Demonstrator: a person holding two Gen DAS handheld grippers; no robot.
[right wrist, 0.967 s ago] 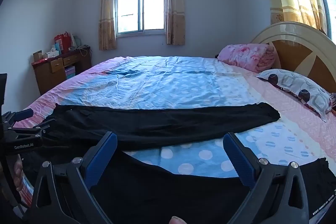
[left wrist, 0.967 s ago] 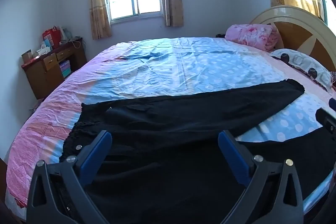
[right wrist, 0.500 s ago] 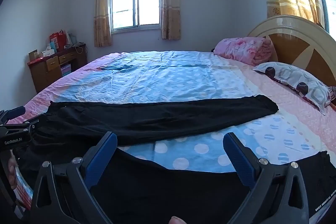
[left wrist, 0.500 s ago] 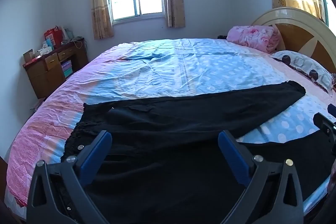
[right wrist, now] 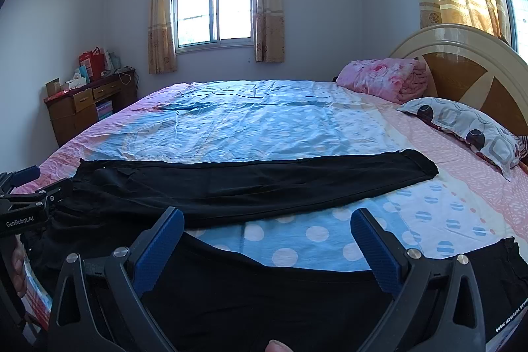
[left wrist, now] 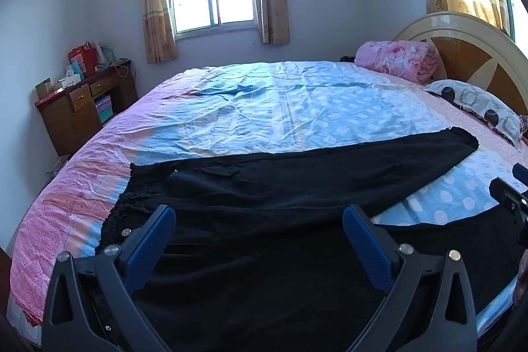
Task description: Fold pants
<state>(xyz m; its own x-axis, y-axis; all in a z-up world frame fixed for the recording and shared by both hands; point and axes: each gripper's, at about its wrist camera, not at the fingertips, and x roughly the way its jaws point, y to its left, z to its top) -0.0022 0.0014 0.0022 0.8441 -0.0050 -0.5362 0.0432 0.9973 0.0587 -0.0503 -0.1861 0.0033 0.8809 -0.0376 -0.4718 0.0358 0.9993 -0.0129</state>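
Note:
Black pants (left wrist: pixel 297 180) lie spread on the bed, waistband at the left, one leg reaching far right, the other leg along the near edge. They also show in the right wrist view (right wrist: pixel 250 180). My left gripper (left wrist: pixel 259 220) is open and empty above the hip area near the waistband. My right gripper (right wrist: pixel 267 221) is open and empty above the near leg, over the gap between the legs. The left gripper shows at the left edge of the right wrist view (right wrist: pixel 29 187); the right gripper shows at the right edge of the left wrist view (left wrist: pixel 511 193).
The bed (left wrist: pixel 280 108) has a blue and pink dotted sheet. A folded pink blanket (left wrist: pixel 396 61) and a patterned pillow (left wrist: pixel 478 108) lie by the headboard (left wrist: pixel 478 55) at the right. A wooden desk (left wrist: pixel 79 101) stands at the far left under a window.
Both grippers have shifted slightly, with small changes of view. The pants have not moved and both grippers stay open.

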